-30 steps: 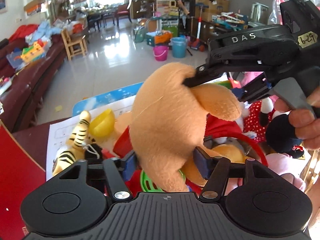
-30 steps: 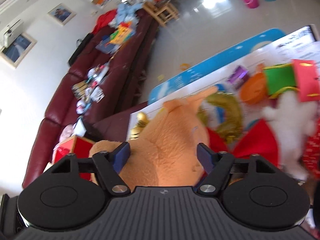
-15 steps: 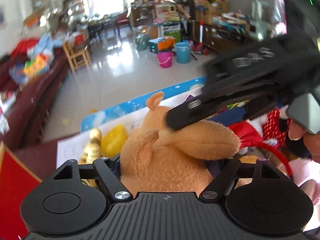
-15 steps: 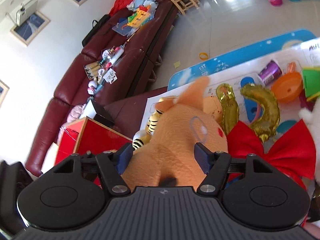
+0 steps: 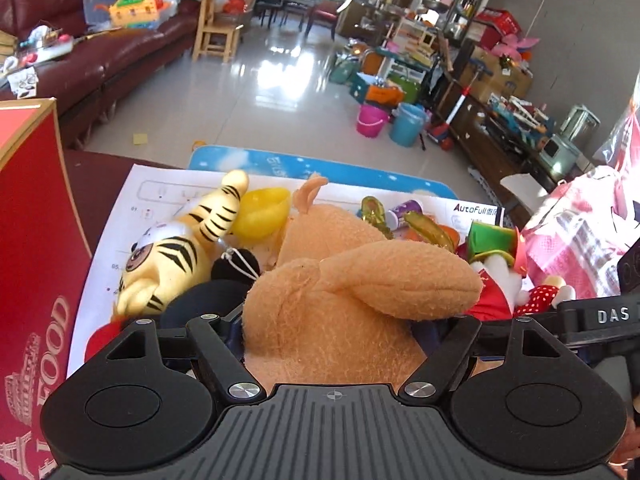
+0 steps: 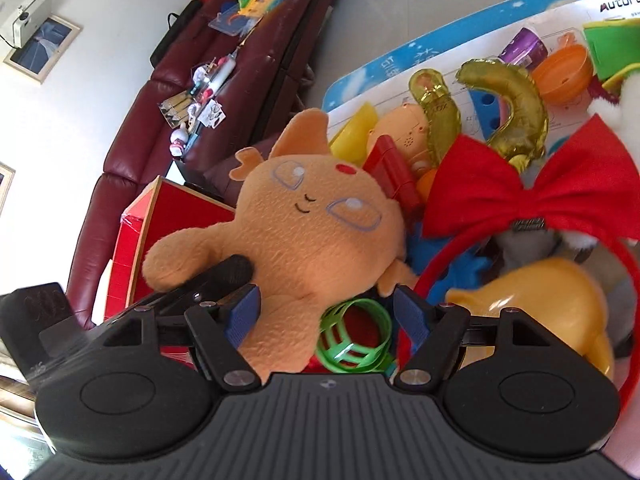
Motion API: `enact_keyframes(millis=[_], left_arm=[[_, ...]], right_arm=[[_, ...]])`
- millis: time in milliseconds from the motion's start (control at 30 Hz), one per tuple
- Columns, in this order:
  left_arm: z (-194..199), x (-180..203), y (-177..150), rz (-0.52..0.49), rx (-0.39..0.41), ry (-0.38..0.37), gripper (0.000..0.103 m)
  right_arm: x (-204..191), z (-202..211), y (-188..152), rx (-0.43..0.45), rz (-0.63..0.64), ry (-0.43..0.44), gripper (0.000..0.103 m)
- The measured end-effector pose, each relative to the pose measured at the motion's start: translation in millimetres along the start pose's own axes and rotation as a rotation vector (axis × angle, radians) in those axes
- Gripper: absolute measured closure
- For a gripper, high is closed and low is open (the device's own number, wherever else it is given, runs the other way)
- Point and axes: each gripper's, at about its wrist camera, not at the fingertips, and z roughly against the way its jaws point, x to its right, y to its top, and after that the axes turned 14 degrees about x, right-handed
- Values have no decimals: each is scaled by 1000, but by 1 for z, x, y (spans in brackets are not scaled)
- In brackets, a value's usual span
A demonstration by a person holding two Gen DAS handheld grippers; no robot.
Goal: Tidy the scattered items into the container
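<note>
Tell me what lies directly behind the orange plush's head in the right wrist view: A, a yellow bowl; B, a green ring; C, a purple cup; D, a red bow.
A: the yellow bowl peeks out just behind the orange plush, beside its ear.

The orange plush toy (image 6: 304, 232) was fuzzy, matt cloth with stitched thread features. At its nine o'clock, the tiger figure (image 5: 176, 256) looked like smooth, glossy plastic, as did the yellow bowl (image 5: 262, 216) at twelve. The red bow (image 6: 524, 192) was soft matt cloth; the gold balloon (image 6: 516, 120) above it was shiny, crinkled foil. The green ring (image 6: 354, 336) was glossy plastic. The red box (image 5: 36, 260) had smooth printed card with a slight sheen. The white sheet (image 5: 160, 196) was matt paper. The left gripper (image 5: 340, 332) was matt ribbed black plastic with bright metal screws. The floor (image 5: 256, 92) was polished, reflective tile, the sofa (image 6: 132, 168) glossy dark-red leather.
</note>
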Motion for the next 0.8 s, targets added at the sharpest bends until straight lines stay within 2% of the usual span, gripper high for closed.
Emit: enact_keyframes(millis=[267,300,433,567,667,800], left_arm=[[6,0,-3,44,-18,12,24],[7,-1,-4,38,-21,18,24],[23,-1,1,8,-31,54,24],[43,17,15,-141,6,114,17],[49,35,22,-239,17,124,17],[50,51,31,-312,33,122,16]], right_arm=[[-28,3,-12,-67,102,42,45],[-31,0,-16,-82,126,30,52],[-48,0,-36,-45,255,-2,61],[-72,1,-52,-12,444,-58,63],[-79,-3,-54,-15,488,-79,63],[-85,-5,-62,-10,549,-100,65]])
